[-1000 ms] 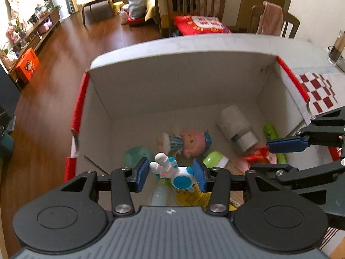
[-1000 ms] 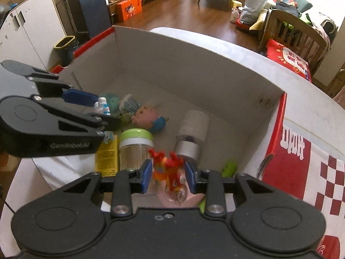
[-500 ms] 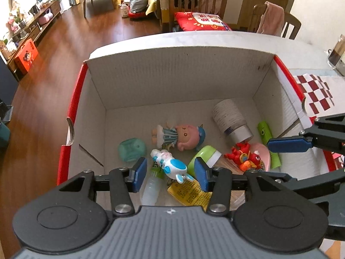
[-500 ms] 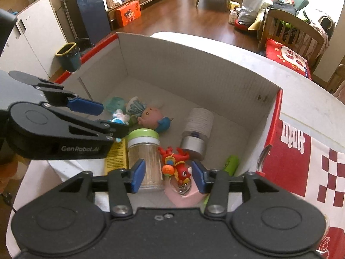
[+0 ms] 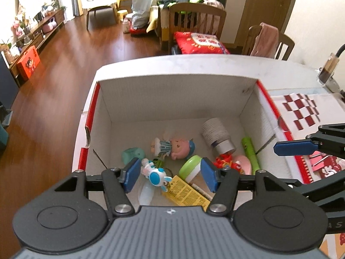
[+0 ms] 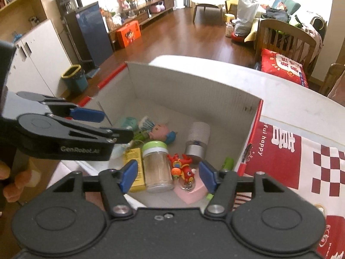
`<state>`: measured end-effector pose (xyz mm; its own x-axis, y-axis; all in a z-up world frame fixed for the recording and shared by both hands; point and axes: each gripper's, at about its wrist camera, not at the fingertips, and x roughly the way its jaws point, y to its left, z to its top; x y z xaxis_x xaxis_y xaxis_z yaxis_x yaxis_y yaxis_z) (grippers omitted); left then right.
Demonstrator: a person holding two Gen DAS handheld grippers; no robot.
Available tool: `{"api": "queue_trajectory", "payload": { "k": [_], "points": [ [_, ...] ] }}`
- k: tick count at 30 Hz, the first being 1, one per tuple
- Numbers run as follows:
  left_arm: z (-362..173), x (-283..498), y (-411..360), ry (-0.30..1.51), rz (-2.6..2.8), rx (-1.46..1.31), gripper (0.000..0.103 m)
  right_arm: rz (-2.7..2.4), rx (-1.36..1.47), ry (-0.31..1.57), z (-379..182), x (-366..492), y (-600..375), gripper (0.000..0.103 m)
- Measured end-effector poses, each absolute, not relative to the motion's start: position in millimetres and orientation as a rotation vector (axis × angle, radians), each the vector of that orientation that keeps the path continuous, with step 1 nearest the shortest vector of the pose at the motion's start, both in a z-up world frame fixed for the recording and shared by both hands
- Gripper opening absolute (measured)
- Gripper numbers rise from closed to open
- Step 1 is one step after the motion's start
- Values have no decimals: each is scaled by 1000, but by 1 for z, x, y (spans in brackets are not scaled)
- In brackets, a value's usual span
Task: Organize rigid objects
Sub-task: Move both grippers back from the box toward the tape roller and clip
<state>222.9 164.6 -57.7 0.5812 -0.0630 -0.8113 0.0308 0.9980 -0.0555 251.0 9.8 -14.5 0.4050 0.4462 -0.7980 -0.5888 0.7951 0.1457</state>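
Observation:
A white cardboard box (image 5: pixel 172 95) with red edges holds several toys. My left gripper (image 5: pixel 170 178) is open and empty above its near side, over a white and blue robot toy (image 5: pixel 155 173) lying in the box. My right gripper (image 6: pixel 168 176) is open and empty above a red dragon keychain (image 6: pixel 181 167) lying in the box on a pink block (image 6: pixel 189 191). Also inside are a doll (image 5: pixel 174 147), a green-lidded jar (image 6: pixel 156 164), a grey cylinder (image 5: pixel 217 135), a yellow packet (image 5: pixel 185 193) and a green tube (image 5: pixel 250 153).
The box stands on a white table (image 6: pixel 280 86). A red and white checked cloth (image 6: pixel 301 161) lies right of the box. Wooden chairs (image 5: pixel 196 23) stand behind the table. A wooden floor (image 5: pixel 54 75) lies to the left.
Both grippers opened and dropped their toys into the box: the left the robot toy, the right the red dragon keychain. Both grippers then rose and pulled back.

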Motion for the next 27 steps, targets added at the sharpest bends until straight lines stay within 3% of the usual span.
{"api": "queue_trajectory", "payload": {
  "k": [3,19,24,27],
  "points": [
    [-48,215,159,923,-69,-28,61,673,-148,919,-2,238,3,72],
    [-6,176,105,774,-126,-42,76,647,-108,840,36,211,-83,88],
    [-4,170,78,748,-109,-44,82,629,-108,823,39,218,-123,101],
    [-4,168,58,735,-111,-38,82,613,-109,813,39,225,-146,103]
  ]
}}
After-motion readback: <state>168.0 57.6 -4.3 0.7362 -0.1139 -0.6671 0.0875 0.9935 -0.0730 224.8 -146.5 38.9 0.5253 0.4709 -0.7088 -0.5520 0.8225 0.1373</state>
